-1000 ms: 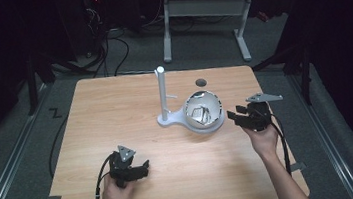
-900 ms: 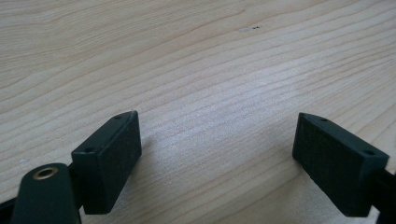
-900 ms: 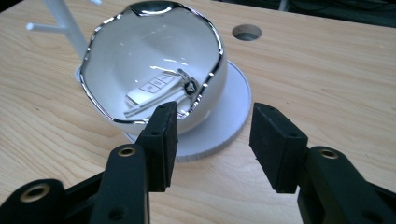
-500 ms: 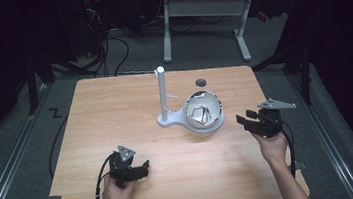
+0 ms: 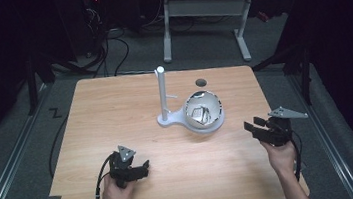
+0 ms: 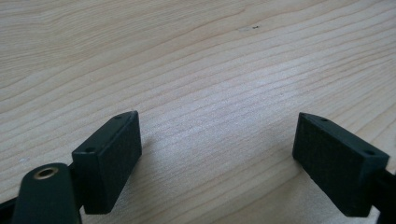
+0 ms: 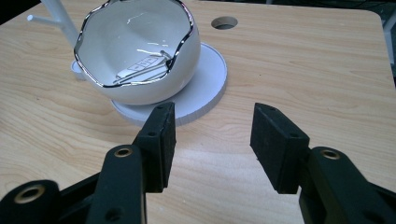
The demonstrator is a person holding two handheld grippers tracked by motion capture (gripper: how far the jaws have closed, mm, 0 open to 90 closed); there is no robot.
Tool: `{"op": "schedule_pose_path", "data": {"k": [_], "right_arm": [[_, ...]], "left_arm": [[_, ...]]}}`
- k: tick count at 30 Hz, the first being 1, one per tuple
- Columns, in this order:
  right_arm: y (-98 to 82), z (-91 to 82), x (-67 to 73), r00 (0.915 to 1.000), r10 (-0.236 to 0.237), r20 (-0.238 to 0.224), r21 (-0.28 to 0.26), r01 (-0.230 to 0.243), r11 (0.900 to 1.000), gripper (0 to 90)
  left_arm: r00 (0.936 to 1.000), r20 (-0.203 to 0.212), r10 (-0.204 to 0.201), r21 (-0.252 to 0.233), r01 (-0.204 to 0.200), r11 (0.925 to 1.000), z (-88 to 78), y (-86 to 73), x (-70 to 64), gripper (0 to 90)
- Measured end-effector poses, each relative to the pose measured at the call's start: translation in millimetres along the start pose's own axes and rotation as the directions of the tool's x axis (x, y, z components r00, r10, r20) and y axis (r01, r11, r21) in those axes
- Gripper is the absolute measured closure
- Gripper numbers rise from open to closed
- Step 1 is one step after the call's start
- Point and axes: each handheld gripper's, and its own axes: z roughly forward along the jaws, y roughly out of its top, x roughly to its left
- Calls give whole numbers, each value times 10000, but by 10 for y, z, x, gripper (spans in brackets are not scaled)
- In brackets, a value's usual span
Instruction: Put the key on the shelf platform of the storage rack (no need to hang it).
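Backing your right gripper [image 5: 257, 131] off the bowl [image 5: 204, 110] with jaws apart and empty, you seem finished; next, rest it like the idle, open left gripper [image 5: 142, 167]

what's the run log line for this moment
right tongs: open, empty, short of bowl | left tongs: open, empty, over table | bowl: on white stand
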Motion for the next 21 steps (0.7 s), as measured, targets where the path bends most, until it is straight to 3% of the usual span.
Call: {"op": "schedule_pose_path", "data": {"k": [21], "right_arm": [[-292,-153,33,9998,139,-129,-97,-140,9999,511]], "left_arm": [[10000,7,15,-16,-15,10000,-2,-3,-5,159]]}}
